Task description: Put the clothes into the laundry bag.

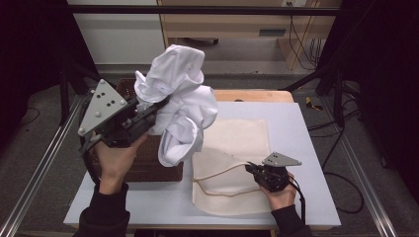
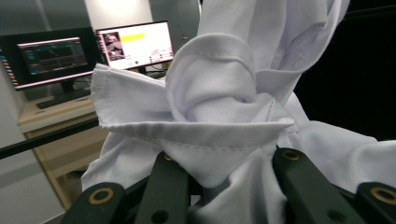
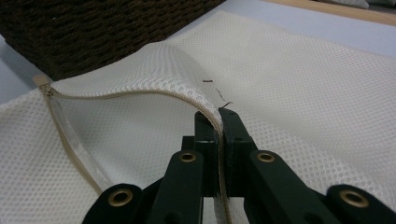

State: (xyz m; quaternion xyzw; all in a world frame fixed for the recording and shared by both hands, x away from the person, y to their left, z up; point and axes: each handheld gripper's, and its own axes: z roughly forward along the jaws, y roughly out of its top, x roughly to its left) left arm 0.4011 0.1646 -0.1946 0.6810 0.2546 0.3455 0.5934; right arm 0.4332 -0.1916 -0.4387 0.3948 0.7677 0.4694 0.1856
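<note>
Your left gripper (image 1: 157,106) is raised over the left half of the table (image 1: 306,148), pointing up and to the right in the high view. Its jaws are clamped on a bunched white garment (image 1: 180,106): in the left gripper view the cloth (image 2: 219,112) is wadded between the two black jaws, a stitched hem folded across just above them. The garment hangs clear of the table, its lower folds dangling over the right edge of the dark wicker basket (image 1: 148,165) and near the left edge of the mesh bag (image 1: 237,143).

Your right gripper (image 1: 249,169) sits low at the front right of the table. Its jaws are closed tight on the zipper edge of the bag; the right gripper view shows the zipper tape (image 3: 140,93) pinched between the pads and the upper mesh layer lifted into an arch, so the mouth gapes open toward the basket (image 3: 102,32).

The bag lies flat on the grey table top, just right of the basket, its open side at the front
</note>
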